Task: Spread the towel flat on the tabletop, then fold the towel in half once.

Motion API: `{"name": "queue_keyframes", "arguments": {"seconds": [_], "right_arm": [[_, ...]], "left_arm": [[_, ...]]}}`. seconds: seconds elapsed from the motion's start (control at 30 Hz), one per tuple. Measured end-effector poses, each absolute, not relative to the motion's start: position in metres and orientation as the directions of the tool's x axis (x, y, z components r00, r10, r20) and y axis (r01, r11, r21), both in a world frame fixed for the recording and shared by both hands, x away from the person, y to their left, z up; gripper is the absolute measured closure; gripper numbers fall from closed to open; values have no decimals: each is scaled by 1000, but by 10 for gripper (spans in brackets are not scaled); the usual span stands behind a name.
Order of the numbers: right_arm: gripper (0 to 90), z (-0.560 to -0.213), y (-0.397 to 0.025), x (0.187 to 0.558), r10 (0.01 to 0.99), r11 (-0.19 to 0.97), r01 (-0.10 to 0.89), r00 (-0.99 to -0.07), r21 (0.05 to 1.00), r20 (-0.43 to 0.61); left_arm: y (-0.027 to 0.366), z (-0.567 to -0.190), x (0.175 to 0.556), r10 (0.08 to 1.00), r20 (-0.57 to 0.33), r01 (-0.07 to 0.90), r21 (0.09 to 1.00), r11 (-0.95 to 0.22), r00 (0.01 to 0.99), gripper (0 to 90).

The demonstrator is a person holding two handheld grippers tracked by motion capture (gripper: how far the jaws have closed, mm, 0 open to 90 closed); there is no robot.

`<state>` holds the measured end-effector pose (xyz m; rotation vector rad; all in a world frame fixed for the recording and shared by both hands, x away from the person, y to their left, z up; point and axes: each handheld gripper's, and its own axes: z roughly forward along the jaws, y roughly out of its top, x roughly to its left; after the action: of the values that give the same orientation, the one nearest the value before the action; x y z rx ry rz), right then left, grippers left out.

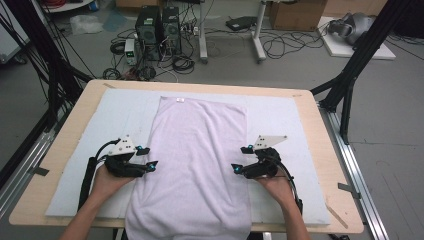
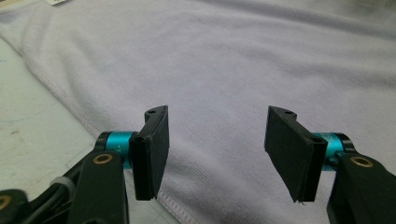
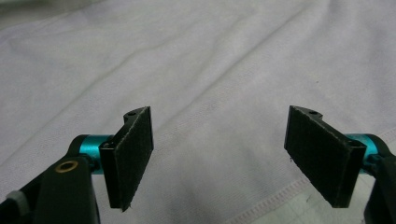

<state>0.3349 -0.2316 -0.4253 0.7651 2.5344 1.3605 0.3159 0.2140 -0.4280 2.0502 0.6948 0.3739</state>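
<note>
Both grippers, left gripper [image 1: 151, 157] and right gripper [image 1: 239, 159], hold jaws wide, empty, over the towel's [image 1: 197, 150] side edges.

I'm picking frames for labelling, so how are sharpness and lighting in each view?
High view: even, soft light, faint shadows under both hands, towel slightly soft. Left gripper view: the open left tool is sharp, far towel blurs. Right gripper view: the open right tool is crisp, towel dimmer, no glare.

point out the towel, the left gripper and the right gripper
towel [image 1: 197, 150]: high view, middle of the cloth
left gripper [image 1: 148, 157]: high view, midway between its fingertips at the towel's left edge
right gripper [image 1: 240, 159]: high view, midway between its fingertips at the towel's right edge
</note>
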Motion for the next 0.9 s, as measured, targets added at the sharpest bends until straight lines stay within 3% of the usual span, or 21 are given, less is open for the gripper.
{"name": "queue_keyframes", "arguments": {"seconds": [0.57,0.9], "right_arm": [[236,-425,-232,334,515,459,347,-854,818,73],[289,-414,-244,348,522,445,343,-850,827,71]], "left_arm": [[218,-429,318,611,10,328,837,-439,791,405],[218,-414,337,612,34,327,821,-469,790,449]]}}
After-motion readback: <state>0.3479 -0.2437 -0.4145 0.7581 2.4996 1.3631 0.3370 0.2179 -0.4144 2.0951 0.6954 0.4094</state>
